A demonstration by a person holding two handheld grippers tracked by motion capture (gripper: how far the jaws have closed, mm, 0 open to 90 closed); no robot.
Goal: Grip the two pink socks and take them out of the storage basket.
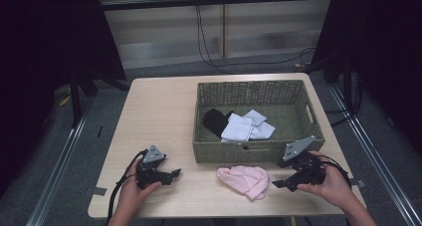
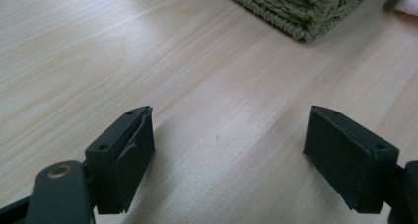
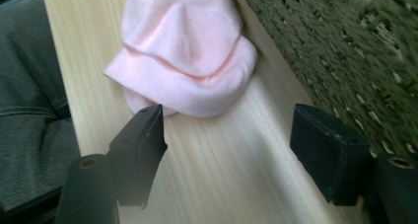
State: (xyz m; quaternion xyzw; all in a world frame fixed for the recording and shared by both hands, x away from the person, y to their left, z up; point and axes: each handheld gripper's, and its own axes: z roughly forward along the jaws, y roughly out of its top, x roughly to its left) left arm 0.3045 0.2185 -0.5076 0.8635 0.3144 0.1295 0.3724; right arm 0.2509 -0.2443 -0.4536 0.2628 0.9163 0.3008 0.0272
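Note:
A folded pink sock (image 1: 245,179) lies on the wooden table (image 1: 159,111) just in front of the green woven basket (image 1: 249,155). My right gripper (image 1: 276,183) is low over the table to the sock's right and points at it with jaws open. In the right gripper view the pink sock (image 3: 185,51) lies just ahead of my right gripper (image 3: 226,130), apart from both pads, with the basket wall (image 3: 345,51) on the right. My left gripper (image 1: 175,173) rests at the table's front left, open and empty. My left gripper (image 2: 229,135) faces bare wood.
Inside the basket lie a black sock (image 1: 215,120) and white socks (image 1: 245,126). A basket corner (image 2: 300,7) shows at the top of the left gripper view. The table's front edge runs close behind both hands. Dark trousers (image 3: 29,86) lie beyond that edge.

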